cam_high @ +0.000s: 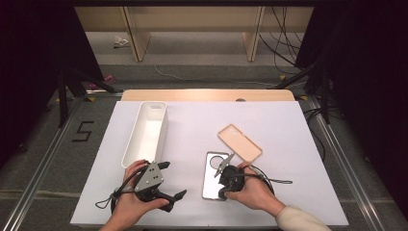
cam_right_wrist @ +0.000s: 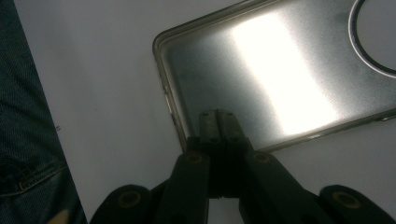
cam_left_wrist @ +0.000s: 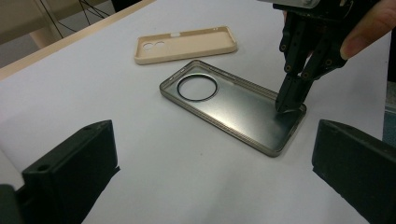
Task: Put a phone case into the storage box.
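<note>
**Phone case: pinched at one corner, not yet lifted**

Phone case (cam_high: 212, 175), the clear grey one w/ a round camera ring, lies flat on the white table (cam_high: 192, 130), open side up. Landmark for everything here: this case.

Right gripper (cam_left_wrist: 286, 106) comes down onto the case's end farthest from the ring. Jaws squeezed together at the corner rim; in the right gripper view the two tips sit side by side w/ no gap, right at the case's edge. Looks like they've nipped the thin rim, but can't tell for sure whether the wall is really between them or they only press on it.

Left gripper (cam_high: 168, 180) rests to the left of the case, apart from it, jaws wide, nothing between them.

Beige case (cam_high: 239, 142) sits just beyond the clear case, on its ring end, near but not touching. White bin (cam_high: 146, 132) is well off to the case's left, past the left gripper; seems empty.

Progress, as I judge it: early. Approach & grip on the clear case done, approx. Left: lifting it and placing it, prob. in the bin, then the beige one. Neither case has gone anywhere yet.
</note>
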A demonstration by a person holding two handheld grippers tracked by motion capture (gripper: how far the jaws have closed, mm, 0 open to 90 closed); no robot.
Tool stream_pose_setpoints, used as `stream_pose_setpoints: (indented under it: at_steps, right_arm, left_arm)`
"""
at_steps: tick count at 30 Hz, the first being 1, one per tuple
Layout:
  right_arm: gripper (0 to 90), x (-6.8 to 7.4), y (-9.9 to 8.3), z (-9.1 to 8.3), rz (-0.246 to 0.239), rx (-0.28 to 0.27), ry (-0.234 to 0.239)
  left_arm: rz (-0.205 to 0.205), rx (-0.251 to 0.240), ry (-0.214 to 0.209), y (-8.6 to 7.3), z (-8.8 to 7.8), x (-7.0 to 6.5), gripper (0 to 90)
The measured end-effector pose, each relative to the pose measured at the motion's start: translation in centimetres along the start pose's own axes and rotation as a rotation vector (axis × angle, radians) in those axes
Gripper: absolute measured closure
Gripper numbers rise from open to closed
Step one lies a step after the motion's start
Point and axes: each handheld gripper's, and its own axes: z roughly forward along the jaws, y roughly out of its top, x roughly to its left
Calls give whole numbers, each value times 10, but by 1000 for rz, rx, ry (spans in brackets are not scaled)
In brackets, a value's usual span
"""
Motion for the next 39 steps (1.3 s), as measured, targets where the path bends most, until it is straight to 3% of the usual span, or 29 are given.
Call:
stream_pose_setpoints:
  at_steps: [12,17,23,27,34,39]
  right_arm:
    - [900,-2,-3,-2,-10,4,-5]
    - [790,-2,-2,-8,-46,-29,-25]
    - [573,-1,2,-23,-212,-47,-107]
    - [447,3,4,-25,-288,-29,-114]
    - [398,17,10,-12,-403,84,-145]
    - [395,24,16,-6,-421,121,-148]
  left_arm:
    - [0,7,-5,0,1,0,0]
    - [3,15,-9,-1,2,-1,0]
    - [3,27,-16,-1,4,-2,0]
    - [4,32,-16,-1,5,-2,0]
    - [7,34,-18,-1,5,-2,0]
    - [7,41,-16,-1,6,-2,0]
